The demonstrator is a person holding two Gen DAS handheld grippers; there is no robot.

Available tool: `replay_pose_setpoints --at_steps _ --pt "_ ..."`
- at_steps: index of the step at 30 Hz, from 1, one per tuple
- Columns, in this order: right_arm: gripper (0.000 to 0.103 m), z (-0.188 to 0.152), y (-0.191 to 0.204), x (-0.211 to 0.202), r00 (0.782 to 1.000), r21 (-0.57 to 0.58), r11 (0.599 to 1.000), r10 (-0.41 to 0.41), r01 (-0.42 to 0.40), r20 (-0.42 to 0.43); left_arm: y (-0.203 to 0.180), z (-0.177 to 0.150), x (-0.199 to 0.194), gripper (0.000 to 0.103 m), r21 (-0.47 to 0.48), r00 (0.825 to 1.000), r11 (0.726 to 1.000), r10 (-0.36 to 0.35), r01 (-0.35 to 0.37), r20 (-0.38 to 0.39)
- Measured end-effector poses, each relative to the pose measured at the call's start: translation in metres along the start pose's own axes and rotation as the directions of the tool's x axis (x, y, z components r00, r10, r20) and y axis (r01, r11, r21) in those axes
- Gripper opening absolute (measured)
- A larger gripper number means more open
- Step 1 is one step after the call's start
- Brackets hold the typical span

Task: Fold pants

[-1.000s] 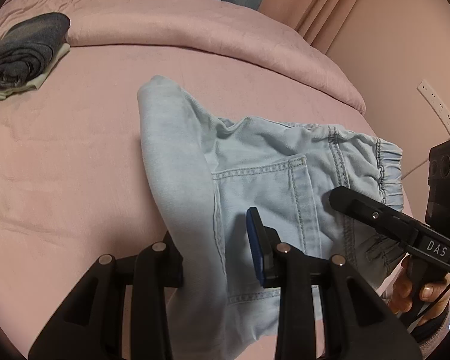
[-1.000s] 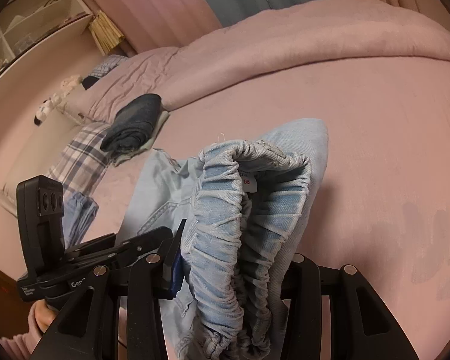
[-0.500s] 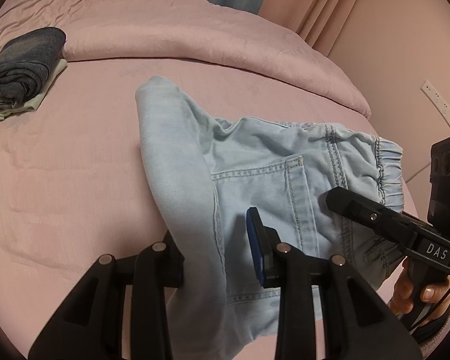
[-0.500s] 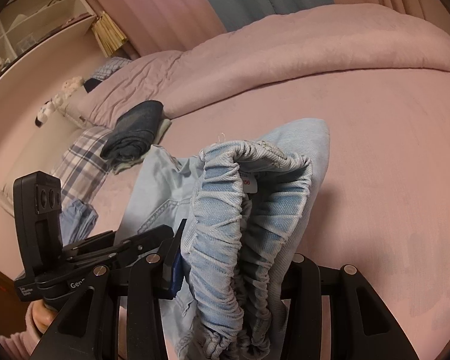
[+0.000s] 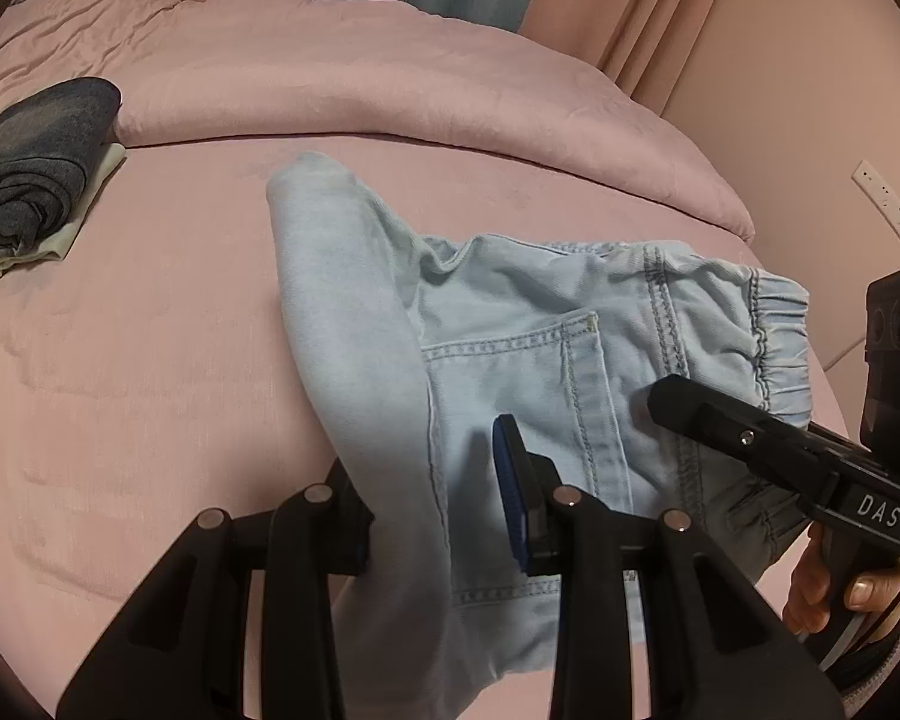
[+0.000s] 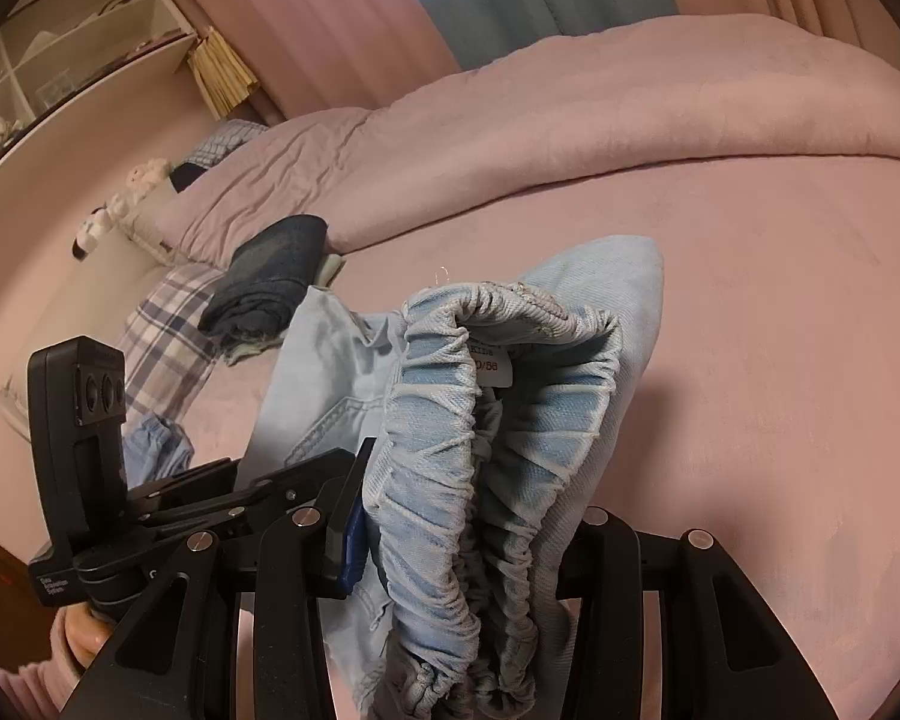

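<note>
Pink bedspread (image 5: 150,360), rumpled pink duvet (image 5: 390,78) along its far side, folded dark denim (image 5: 36,162) on pale cloth, plaid fabric (image 6: 162,348), shelving unit (image 6: 60,60), white power strip (image 5: 888,204)

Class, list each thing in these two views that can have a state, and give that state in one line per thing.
Pants: partly folded on the bed, one leg doubled over the seat.
Waistband: bunched, lifted off the bed.
Left gripper: around the folded leg; closure unclear.
Right gripper: around the waistband; closure unclear.
Dark jeans: folded, stacked on a pale garment.
Duvet: pushed back in a roll.
</note>
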State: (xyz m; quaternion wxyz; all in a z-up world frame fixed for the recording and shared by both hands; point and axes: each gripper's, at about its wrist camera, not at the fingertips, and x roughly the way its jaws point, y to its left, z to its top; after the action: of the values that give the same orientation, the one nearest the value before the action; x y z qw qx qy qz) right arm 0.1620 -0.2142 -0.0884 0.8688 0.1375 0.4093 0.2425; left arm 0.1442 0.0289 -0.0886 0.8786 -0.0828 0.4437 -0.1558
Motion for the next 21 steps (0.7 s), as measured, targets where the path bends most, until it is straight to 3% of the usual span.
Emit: replay_pose_setpoints --at_steps 16,21 --pt "0.045 0.014 -0.018 0.032 0.999 0.037 0.999 -0.012 0.013 -0.041 0.007 0.012 0.039 0.031 -0.01 0.998 1.0 0.019 -0.02 -0.063" --pt "0.046 0.016 -0.031 0.055 0.994 0.047 0.998 -0.043 0.048 -0.098 0.016 0.012 0.066 0.032 0.002 0.99 0.997 0.073 -0.074 -0.121"
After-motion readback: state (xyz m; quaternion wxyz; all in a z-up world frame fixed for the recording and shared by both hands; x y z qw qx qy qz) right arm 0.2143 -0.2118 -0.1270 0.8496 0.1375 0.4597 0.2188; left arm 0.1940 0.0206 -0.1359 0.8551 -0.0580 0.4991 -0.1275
